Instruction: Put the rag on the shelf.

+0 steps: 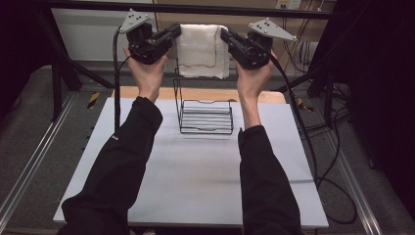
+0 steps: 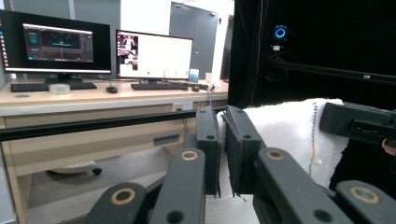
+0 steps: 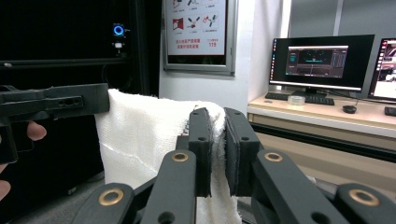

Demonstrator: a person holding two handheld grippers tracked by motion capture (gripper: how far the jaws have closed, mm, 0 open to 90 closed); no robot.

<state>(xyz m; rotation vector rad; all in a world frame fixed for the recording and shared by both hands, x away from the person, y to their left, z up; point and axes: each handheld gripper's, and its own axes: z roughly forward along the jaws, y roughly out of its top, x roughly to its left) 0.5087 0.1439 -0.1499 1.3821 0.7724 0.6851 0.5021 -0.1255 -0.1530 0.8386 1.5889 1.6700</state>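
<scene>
Rough white woven cloth (image 1: 202,50); thin black wire rack (image 1: 206,117).

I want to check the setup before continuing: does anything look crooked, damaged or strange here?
Nothing stands out. The white towel hangs straight between the left claw and right claw, each pinching a top corner, above the upright wire rack.

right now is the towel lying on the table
No, the towel hangs in the air above the wire rack, pinched by both grippers.

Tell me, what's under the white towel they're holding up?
Below the white towel stands a black wire rack on the white table. The towel covers the top of the rack's tall back, so that part cannot be seen. Each hand-held gripper pinches an upper corner.
</scene>
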